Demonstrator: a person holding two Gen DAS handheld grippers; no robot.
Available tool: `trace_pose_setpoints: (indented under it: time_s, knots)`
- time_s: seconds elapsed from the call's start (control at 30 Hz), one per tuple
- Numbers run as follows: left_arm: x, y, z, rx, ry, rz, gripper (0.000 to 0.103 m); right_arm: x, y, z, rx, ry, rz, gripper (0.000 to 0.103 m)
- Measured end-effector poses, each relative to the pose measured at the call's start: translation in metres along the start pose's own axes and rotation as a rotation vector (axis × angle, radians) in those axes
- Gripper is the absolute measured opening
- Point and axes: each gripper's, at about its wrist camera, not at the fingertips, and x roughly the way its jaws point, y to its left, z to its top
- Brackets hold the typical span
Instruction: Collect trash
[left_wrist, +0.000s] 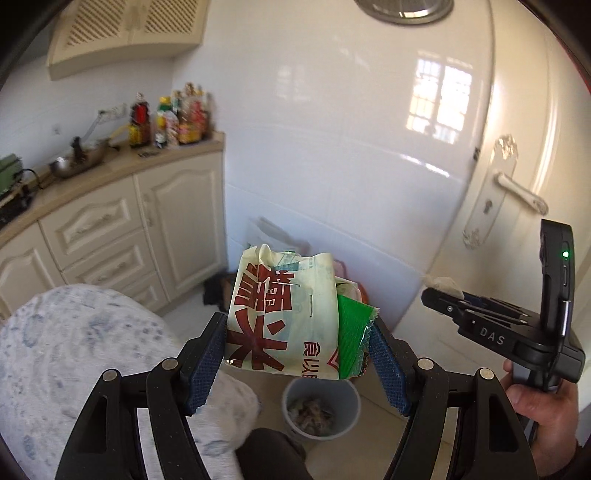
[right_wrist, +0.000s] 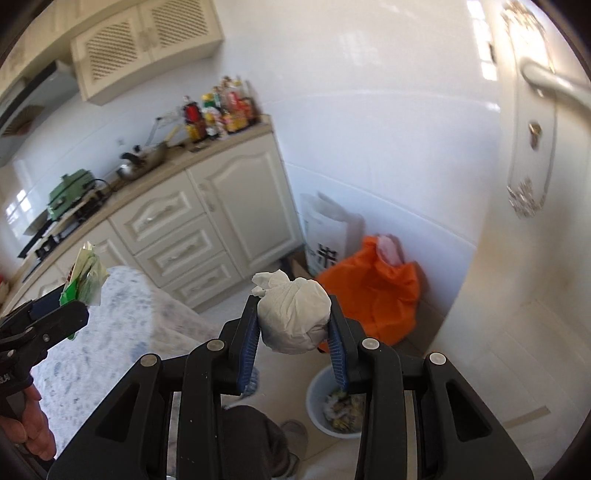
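While my left tool (left_wrist: 297, 354) pinches the crinkly wrappers (left_wrist: 284, 314) and my right tool (right_wrist: 293, 345) pinches the paper ball (right_wrist: 293, 317), both hang above the bin (right_wrist: 319, 391). If I let go off to one side, they could miss it and land on the floor.

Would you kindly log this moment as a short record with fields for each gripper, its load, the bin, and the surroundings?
left gripper: shut on cream food wrapper with red print, plus a green wrapper
right gripper: shut on wadded white tissue
trash bin: pale blue, on the floor below both grippers, already holding scraps
nearby: orange bag against the wall, cream cabinets
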Motion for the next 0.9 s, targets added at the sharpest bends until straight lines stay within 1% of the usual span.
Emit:
trace_pose_setpoints:
  time_s: [0.17,0.27,0.43,0.47,0.5,0.57,0.6,0.63,0.7,0.77,0.83,0.87,0.9]
  knots:
    - [0.07,-0.024,-0.001,0.023,0.144,-0.085,0.07,0.035,-0.044,-0.017,0.072,0.088,-0.044,0.034]
    - [0.114,-0.041,-0.003,0.051,0.219,-0.098,0.07,0.056,-0.063,-0.025,0.102,0.134,-0.056,0.034]
    - [0.18,-0.06,-0.002,0.052,0.324,-0.136,0.071,0.092,-0.094,-0.039,0.152,0.206,-0.064,0.035]
    - [0.194,-0.059,0.0,0.059,0.343,-0.137,0.073,0.099,-0.099,-0.042,0.161,0.22,-0.065,0.037]
    - [0.211,-0.061,0.008,0.064,0.37,-0.128,0.075,0.107,-0.104,-0.044,0.172,0.235,-0.076,0.037]
    - [0.233,-0.059,0.011,0.066,0.431,-0.081,0.076,0.118,-0.111,-0.049,0.19,0.262,-0.084,0.037]
    - [0.241,-0.062,0.011,0.064,0.447,-0.066,0.077,0.122,-0.115,-0.052,0.203,0.274,-0.088,0.038]
    - [0.246,-0.062,0.013,0.061,0.455,-0.053,0.081,0.125,-0.118,-0.055,0.216,0.284,-0.091,0.039]
    - [0.248,-0.067,0.017,0.058,0.445,-0.035,0.087,0.127,-0.121,-0.06,0.233,0.292,-0.089,0.047]
    - [0.244,-0.067,0.016,0.056,0.428,-0.023,0.092,0.126,-0.12,-0.063,0.242,0.289,-0.089,0.058]
    - [0.232,-0.064,0.017,0.054,0.413,-0.011,0.095,0.125,-0.118,-0.065,0.248,0.287,-0.084,0.078]
    - [0.227,-0.063,0.018,0.054,0.404,-0.005,0.095,0.125,-0.116,-0.065,0.249,0.286,-0.088,0.085]
    - [0.218,-0.063,0.012,0.055,0.395,0.002,0.097,0.125,-0.114,-0.065,0.25,0.282,-0.09,0.088]
